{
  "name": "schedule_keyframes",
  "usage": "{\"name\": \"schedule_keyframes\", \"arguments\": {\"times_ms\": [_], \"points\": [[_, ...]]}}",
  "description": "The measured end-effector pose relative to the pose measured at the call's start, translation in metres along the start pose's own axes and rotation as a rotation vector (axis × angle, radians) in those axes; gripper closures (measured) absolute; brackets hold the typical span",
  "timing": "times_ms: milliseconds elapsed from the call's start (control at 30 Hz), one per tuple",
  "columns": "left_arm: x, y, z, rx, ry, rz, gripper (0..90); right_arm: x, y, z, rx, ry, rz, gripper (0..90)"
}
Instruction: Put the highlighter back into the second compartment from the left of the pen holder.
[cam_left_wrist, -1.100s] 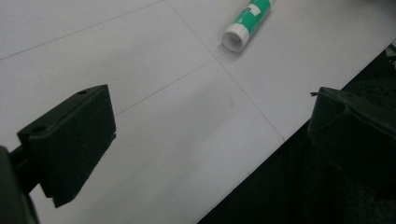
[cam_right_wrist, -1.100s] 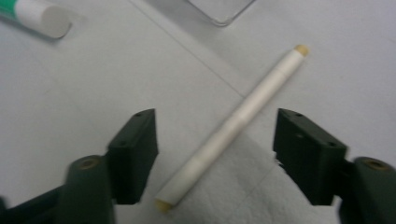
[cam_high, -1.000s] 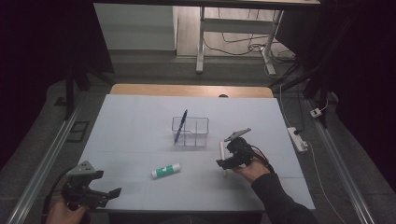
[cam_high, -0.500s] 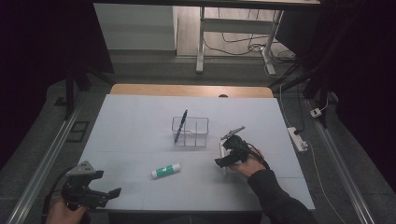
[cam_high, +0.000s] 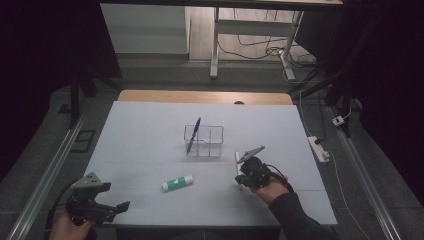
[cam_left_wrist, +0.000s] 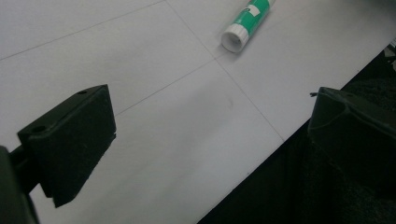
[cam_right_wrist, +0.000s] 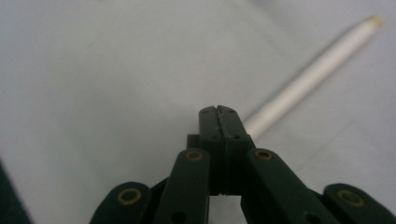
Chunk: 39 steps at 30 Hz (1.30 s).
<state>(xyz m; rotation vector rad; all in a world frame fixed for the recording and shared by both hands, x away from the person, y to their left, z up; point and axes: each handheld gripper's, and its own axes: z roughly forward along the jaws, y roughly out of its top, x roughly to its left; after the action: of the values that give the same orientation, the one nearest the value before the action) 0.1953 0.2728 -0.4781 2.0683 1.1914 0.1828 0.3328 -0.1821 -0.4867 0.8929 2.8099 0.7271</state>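
My right gripper (cam_right_wrist: 218, 109) has just closed, pinching the white pen (cam_right_wrist: 308, 74) on the table (cam_high: 150, 150); blue pen (cam_high: 193, 135) already in organizer (cam_high: 204, 141); glue stick (cam_high: 177, 183) left. Left gripper (cam_high: 107, 210) spread, idle.

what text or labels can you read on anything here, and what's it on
No text can be read.
The glue stick has a green and white label, but any print on it is too blurred and small to make out.
The white pencil by the right tongs shows no marking.
The blue pen in the clear organizer is too small to tell.
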Motion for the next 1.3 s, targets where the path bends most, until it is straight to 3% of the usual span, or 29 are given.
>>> {"name": "schedule_keyframes", "arguments": {"times_ms": [200, 433, 1067, 1300], "points": [[0.0, 0.0, 0.0, 0.0, 0.0, 0.0, 1.1, 0.011, -0.011, 0.007, 0.063, 0.015, -0.029, 89.3], [0.0, 0.0, 0.0, 0.001, 0.001, 0.001, 1.1, 0.005, -0.016, 0.007, 0.091, 0.023, 0.003, 89.3], [0.0, 0.0, 0.001, 0.004, 0.004, 0.001, 1.1, -0.014, -0.039, -0.011, 0.127, -0.032, 0.017, 89.2], [0.0, 0.0, 0.001, 0.007, 0.005, 0.003, 1.2, -0.025, -0.051, -0.019, 0.129, -0.048, 0.056, 89.2]]}}
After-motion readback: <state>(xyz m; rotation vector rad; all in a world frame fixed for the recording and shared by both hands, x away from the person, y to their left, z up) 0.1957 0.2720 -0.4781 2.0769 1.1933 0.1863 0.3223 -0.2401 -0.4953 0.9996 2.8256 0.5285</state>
